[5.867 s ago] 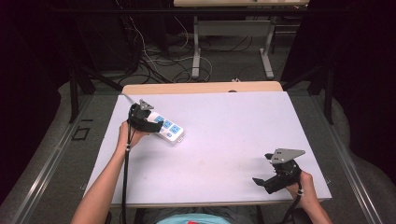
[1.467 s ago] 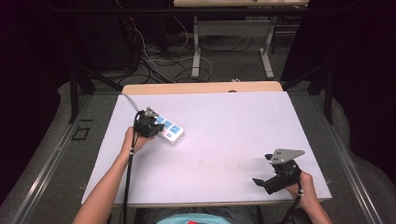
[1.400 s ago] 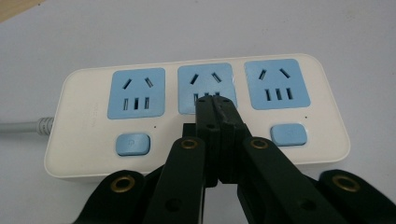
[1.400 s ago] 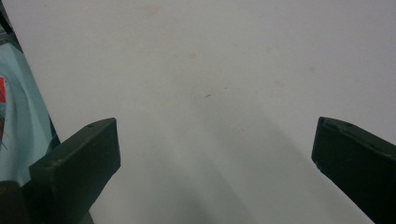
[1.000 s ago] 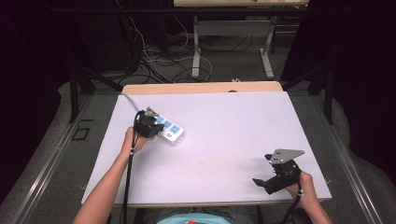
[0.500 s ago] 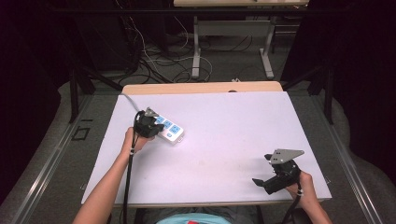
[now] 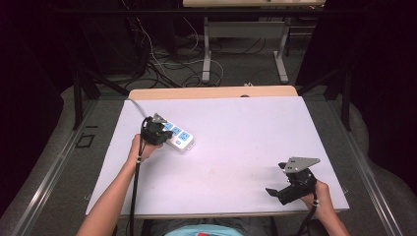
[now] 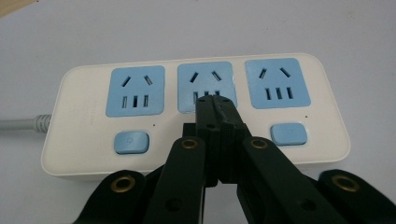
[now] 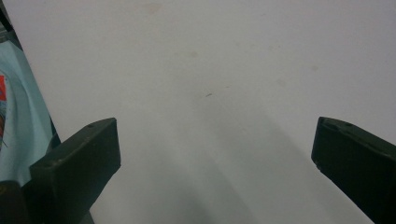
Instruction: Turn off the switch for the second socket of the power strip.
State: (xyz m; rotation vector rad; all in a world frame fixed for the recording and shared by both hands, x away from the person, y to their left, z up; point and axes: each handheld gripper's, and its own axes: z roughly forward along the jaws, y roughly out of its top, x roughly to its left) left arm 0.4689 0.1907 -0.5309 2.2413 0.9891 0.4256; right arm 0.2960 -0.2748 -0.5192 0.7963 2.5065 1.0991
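One white power strip (image 8: 196, 119) lies on the one table (image 7: 236, 147). It carries three blue sockets and, as far as visible, two blue switch buttons. Two hand-held grippers are present: left hand-held gripper (image 8: 215, 100), right hand-held gripper (image 9: 215, 149).

Looks like a lab or recording studio, dimly lit beyond one bright work surface. White-topped table (image 7: 236, 142) centred on grey flooring, dark curtains (image 7: 378, 59) hanging on the left and right. Tangled cables (image 7: 162, 64) strewn on the far floor, beside the metal legs of a second desk (image 7: 246, 29).
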